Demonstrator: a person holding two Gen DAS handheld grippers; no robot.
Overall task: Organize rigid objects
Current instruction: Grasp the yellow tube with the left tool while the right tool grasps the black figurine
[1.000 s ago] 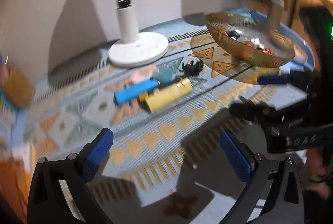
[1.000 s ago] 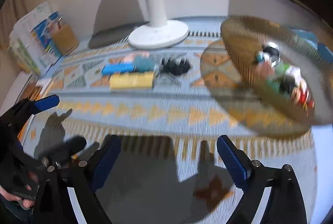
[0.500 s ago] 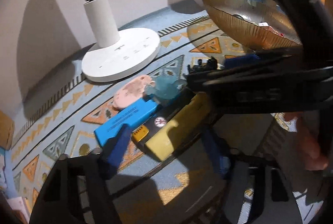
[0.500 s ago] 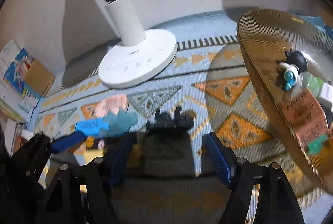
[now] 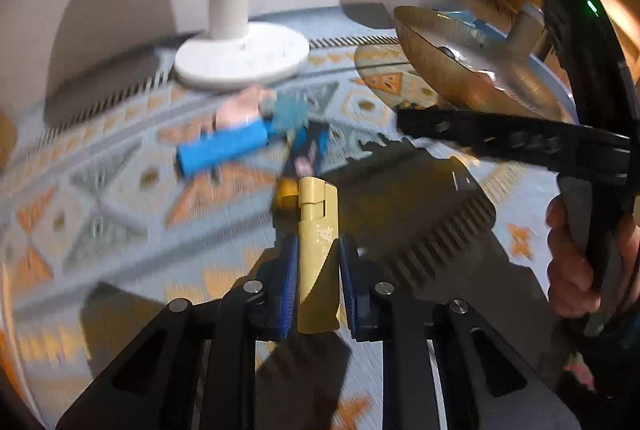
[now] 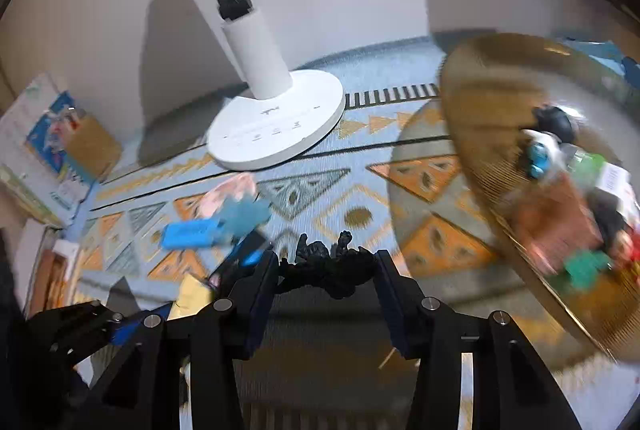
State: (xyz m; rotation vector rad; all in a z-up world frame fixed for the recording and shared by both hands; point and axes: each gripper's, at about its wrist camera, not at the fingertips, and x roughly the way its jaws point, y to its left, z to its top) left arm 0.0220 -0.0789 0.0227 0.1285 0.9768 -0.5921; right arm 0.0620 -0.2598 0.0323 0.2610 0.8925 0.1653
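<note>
The left tool [image 5: 318, 282] is clamped on a yellow bar [image 5: 318, 250], its blue pads [image 5: 289, 286] pressing both long sides near the near end. The bar sticks forward over the patterned surface [image 5: 120, 214]; it looks like stiff, light plastic with a hinged or stepped far end, so a grip across the flat sides, as here, should hold, though a hold nearer its middle would swing less.

The right tool [image 6: 324, 274] is closing around a black figure [image 6: 324, 268] lying on the surface; the figure sits between the pads, and I cannot tell whether they touch it yet. It is knobbly and irregular, probably hard plastic, light, with thin limbs that could slip or snag; the thick body is the safer place to pinch.

A blue block [image 6: 192, 234] and a blurred pink and teal piece lie just behind, near the white lamp base [image 6: 276, 126]. The gold bowl [image 6: 480, 102], already holding small toys, stands to the right.
</note>
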